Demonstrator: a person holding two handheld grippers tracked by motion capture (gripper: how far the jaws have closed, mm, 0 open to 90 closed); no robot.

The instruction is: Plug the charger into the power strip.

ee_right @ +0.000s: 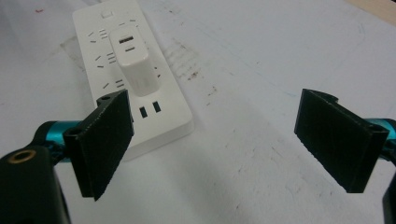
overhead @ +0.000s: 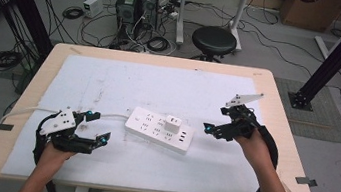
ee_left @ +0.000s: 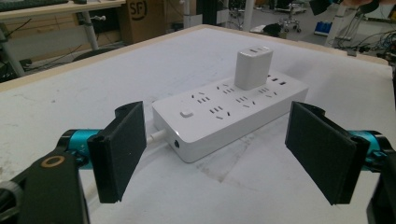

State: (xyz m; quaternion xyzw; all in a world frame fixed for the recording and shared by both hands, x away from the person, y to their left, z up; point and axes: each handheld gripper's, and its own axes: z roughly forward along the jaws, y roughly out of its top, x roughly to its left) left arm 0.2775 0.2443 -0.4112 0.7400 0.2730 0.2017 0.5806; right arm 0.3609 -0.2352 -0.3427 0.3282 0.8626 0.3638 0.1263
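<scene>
A white power strip (overhead: 153,129) lies in the middle of the white mat, with a white charger block (overhead: 173,123) plugged upright into it. My left gripper (overhead: 98,127) rests at the strip's left end, open, and its jaws point at that end. In the left gripper view the strip (ee_left: 224,112) and charger (ee_left: 252,67) lie just beyond the empty gripper (ee_left: 223,149). My right gripper (overhead: 216,119) hovers right of the strip, open and holding nothing. In the right gripper view its jaws (ee_right: 222,140) stand wide apart, with the strip (ee_right: 161,119) and charger (ee_right: 135,65) ahead to the left.
The strip's white cable (overhead: 30,110) runs left off the table edge. The white mat (overhead: 125,79) covers most of the wooden table (overhead: 278,106). Beyond the far edge stand a black stool (overhead: 213,40), computer cases (overhead: 135,5) and loose floor cables.
</scene>
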